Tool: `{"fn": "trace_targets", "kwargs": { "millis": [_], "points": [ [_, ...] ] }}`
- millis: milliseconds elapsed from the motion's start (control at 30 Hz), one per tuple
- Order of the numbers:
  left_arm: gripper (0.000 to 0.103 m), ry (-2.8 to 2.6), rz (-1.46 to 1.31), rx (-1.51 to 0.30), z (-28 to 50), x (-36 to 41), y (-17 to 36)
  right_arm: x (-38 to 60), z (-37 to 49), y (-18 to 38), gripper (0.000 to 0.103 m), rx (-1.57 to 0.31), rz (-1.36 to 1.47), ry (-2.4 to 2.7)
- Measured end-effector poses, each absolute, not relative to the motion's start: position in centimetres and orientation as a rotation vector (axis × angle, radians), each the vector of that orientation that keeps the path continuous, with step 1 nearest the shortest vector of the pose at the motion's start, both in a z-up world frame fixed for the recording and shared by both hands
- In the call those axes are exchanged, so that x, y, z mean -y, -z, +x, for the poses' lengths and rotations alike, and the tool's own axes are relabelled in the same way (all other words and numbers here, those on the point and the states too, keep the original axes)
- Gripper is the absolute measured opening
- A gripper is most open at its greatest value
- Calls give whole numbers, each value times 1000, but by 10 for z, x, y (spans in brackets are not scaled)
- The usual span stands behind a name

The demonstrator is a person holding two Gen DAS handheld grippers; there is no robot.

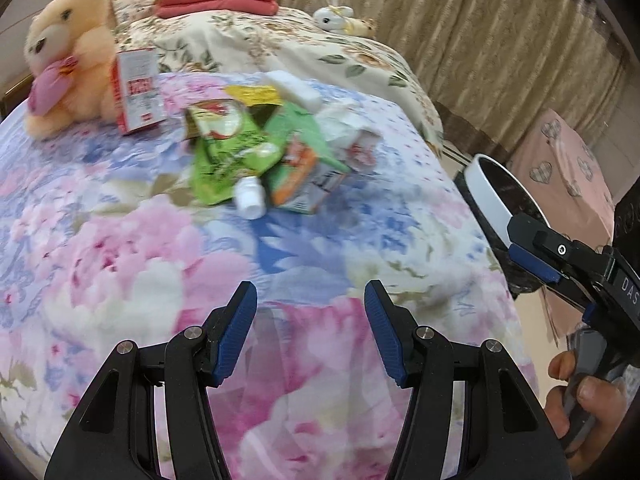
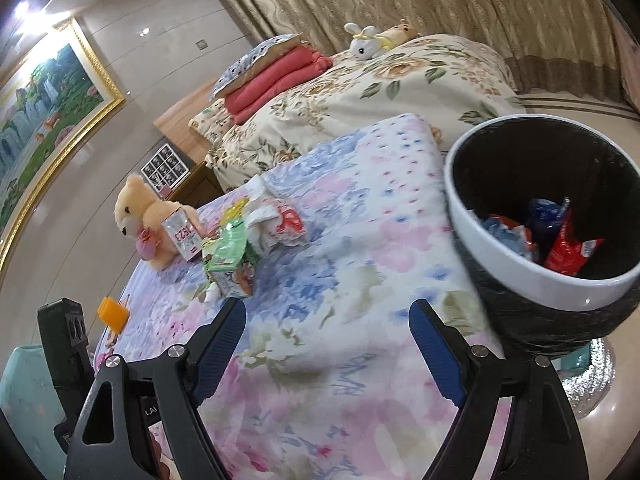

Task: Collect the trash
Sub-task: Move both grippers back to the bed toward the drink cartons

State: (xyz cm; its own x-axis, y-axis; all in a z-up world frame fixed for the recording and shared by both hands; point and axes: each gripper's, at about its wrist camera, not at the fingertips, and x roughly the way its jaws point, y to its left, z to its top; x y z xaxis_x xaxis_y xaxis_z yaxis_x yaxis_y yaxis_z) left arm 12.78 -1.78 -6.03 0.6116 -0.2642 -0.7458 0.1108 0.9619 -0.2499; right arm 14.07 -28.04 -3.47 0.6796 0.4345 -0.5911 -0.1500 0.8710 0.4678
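both sets of jaws are held released and empty. wrappers [image 2: 560, 244] are seen inside the bin [image 2: 500, 248] only from the right wrist.

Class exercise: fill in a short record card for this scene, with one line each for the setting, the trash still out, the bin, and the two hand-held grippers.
setting: bed with floral quilt
trash left: pile of wrappers, juice carton, small white bottle
bin: trash bin beside the bed, wrappers inside
left hand-held gripper: open, empty, above quilt
right hand-held gripper: open, empty
bystanders: teddy bear
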Motion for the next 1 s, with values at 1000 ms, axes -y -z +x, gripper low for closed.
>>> {"fn": "trace_targets", "kwargs": {
  "millis": [1000],
  "points": [
    [57, 9, -222, -851, 182, -108, 63, 184, 174, 43, 85, -771, 364, -433]
  ]
}}
